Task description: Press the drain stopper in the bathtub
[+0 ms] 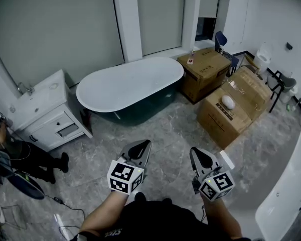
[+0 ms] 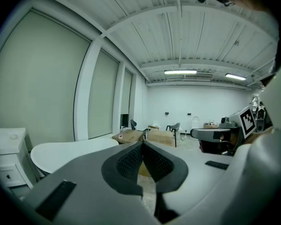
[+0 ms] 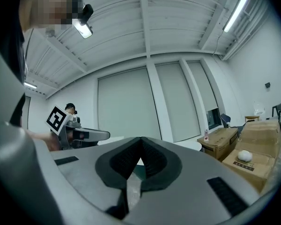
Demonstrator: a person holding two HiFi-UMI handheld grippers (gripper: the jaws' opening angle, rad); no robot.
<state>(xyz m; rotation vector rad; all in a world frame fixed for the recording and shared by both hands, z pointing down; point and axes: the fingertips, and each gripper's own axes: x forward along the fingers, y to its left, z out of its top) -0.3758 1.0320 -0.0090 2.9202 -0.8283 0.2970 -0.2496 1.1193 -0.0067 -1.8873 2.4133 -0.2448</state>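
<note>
The bathtub point(image 1: 128, 82), white inside with a dark teal outer shell, stands against the window wall a few steps ahead of me. Its drain stopper does not show in any view. My left gripper point(image 1: 146, 144) and right gripper point(image 1: 193, 152) hover side by side over the grey floor, well short of the tub, both pointing toward it. In the left gripper view the jaws point(image 2: 143, 145) meet at their tips with nothing between them, and the tub's rim point(image 2: 68, 151) lies at the left. The right gripper point(image 3: 140, 140) is shut and empty too, with the tub's rim point(image 3: 193, 145) behind it.
A white vanity cabinet point(image 1: 42, 109) stands left of the tub. Cardboard boxes point(image 1: 204, 70) sit to its right, one point(image 1: 231, 113) carrying a white egg-shaped object point(image 1: 228, 102). A person in black point(image 1: 25, 157) crouches at the far left. A white fixture point(image 1: 286, 200) fills the lower right.
</note>
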